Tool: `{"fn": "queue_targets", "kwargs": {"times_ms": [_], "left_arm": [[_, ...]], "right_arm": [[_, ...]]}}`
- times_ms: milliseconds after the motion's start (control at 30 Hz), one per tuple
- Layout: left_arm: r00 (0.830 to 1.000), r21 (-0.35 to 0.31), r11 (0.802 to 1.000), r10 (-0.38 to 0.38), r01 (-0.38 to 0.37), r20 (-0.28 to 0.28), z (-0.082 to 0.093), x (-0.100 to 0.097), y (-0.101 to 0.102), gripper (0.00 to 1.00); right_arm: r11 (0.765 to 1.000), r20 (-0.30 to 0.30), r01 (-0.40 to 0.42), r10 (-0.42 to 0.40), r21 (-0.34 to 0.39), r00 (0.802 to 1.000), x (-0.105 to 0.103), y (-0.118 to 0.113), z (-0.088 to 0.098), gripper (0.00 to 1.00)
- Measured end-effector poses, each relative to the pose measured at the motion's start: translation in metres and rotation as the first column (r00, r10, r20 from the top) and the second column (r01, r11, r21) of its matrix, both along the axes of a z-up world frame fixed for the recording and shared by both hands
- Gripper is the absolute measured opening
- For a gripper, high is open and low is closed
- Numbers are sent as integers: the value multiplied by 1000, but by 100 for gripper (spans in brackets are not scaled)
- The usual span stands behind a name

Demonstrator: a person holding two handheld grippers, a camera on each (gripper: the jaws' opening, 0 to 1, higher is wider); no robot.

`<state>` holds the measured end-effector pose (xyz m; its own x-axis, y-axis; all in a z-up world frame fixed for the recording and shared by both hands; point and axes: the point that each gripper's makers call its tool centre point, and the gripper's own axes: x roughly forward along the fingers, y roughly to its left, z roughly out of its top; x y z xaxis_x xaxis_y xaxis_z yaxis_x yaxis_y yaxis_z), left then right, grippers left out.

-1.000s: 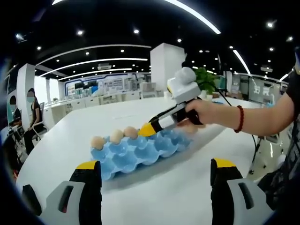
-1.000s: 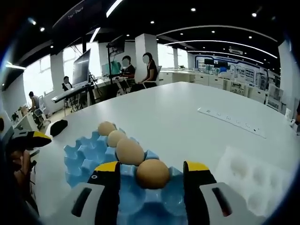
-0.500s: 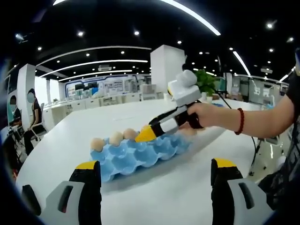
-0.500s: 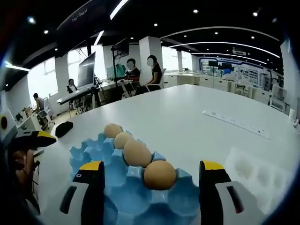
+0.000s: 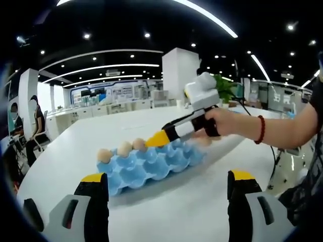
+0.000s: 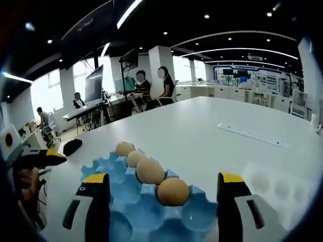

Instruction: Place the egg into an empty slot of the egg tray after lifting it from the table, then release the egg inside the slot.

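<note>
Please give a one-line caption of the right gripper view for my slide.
Open right tongs above blue egg tray holding a row of four eggs on the white table.

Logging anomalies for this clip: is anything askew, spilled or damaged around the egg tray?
Nothing stands out. Four eggs sit in one edge row of the blue egg tray, which lies flat on the white table; no cracks or spills are visible.

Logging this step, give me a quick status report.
Both claws open, empty. Right claw above blue egg tray. Four eggs in one row, nearest sits in its slot. Nothing in the way.
</note>
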<state>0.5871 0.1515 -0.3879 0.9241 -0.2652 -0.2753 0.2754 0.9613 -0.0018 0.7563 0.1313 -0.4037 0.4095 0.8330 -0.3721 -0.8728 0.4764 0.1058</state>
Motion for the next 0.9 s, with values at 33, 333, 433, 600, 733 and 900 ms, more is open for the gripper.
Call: {"fn": "queue_targets", "kwargs": {"times_ms": [33,333,433,600,733,900], "left_arm": [[1000,-1,1000,0,0,-1,0,0,0,100],[1000,0,1000,3,-3,-3,1,1,-2,100],[1000,3,1000,0,0,-5,1,2,-4,100],[1000,9,1000,0,0,1,3,3,-6,100],[1000,11,1000,0,0,1,3,2,-6,100],[1000,17,1000,-1,1,-3,2,2,-8,100]], "right_arm": [[1000,0,2,-2,1,1000,-1,-1,0,91],[1000,-7,23,-23,2,1000,3,-13,4,89],[1000,-3,26,-26,-3,1000,0,-20,4,89],[999,-2,34,-34,-5,999,3,-27,4,89],[999,5,49,-49,-4,999,4,-33,6,89],[998,6,59,-59,-3,998,5,-40,7,89]]}}
